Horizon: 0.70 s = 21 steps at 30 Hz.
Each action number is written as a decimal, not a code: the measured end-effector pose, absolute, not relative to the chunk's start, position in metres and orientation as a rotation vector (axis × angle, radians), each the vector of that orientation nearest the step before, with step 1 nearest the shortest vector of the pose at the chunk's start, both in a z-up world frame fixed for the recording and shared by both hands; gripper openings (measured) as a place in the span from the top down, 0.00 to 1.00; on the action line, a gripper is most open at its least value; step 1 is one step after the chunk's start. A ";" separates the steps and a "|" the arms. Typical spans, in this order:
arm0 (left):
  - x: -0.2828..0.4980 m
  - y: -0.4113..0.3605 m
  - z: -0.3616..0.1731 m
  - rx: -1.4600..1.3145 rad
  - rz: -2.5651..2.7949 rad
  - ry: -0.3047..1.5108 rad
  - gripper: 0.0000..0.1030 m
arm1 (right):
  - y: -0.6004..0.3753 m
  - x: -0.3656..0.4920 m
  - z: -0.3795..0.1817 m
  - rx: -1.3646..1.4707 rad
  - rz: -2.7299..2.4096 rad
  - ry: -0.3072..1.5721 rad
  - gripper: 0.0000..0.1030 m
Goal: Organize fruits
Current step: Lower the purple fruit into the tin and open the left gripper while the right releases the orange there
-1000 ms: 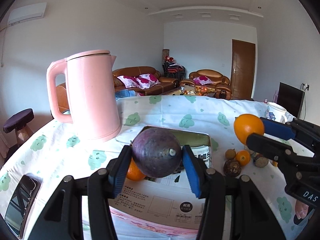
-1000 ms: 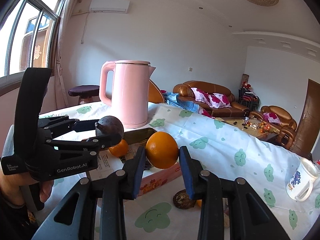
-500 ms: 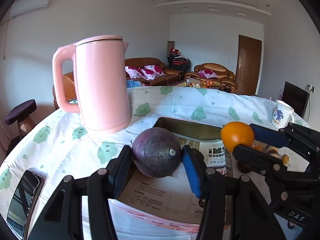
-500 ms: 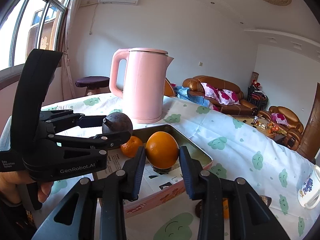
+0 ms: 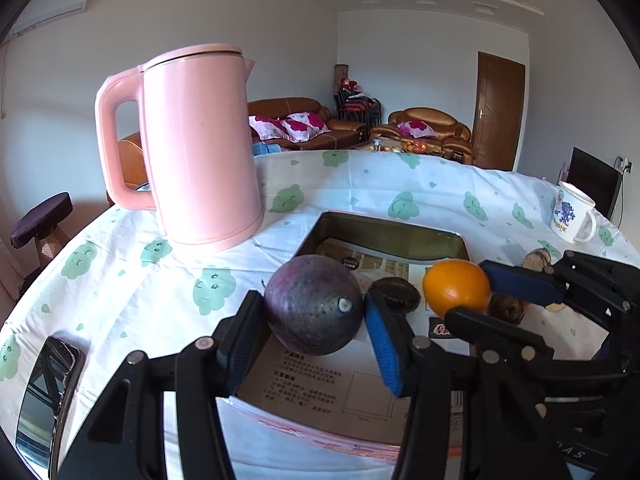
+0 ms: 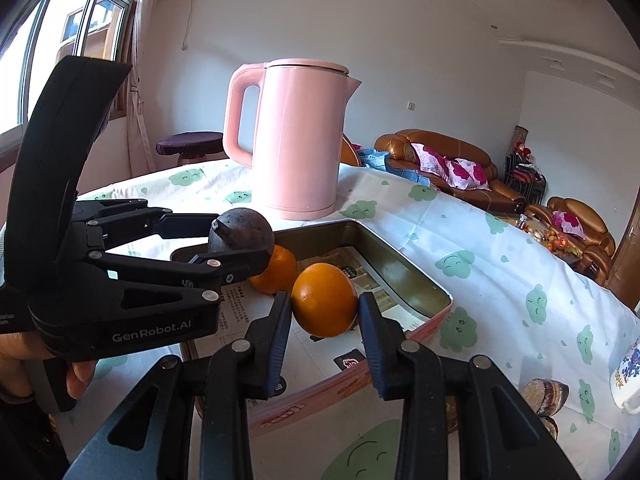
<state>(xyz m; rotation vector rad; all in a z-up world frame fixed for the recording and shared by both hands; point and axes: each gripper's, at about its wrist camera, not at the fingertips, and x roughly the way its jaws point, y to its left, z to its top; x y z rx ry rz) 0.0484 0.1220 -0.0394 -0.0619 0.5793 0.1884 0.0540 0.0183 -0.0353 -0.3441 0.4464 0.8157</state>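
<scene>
Dark purple round fruit [image 5: 314,305] sits clamped in left gripper [image 5: 312,334] over rectangular metal tin tray [image 5: 394,230] w/ paper lining. Right gripper [image 6: 325,334] pinches smooth orange [image 6: 324,299] at 3 o'clock of it, also above tray. Pink plastic kettle [image 5: 200,142] stands at 11 o'clock on cloth.

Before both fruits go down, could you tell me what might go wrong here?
1. The two grippers are close together over the tin; they could knock each other.
2. The orange and the purple fruit are round and may roll once released, bumping the orange already inside.
</scene>
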 end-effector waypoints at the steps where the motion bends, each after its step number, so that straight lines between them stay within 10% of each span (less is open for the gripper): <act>1: 0.049 0.122 -0.040 -0.060 0.188 0.582 0.48 | 0.019 0.055 -0.037 -0.348 0.816 0.454 0.65; 21: 0.055 0.117 -0.045 -0.018 0.188 0.630 0.47 | 0.034 0.064 -0.054 -0.415 0.827 0.578 0.64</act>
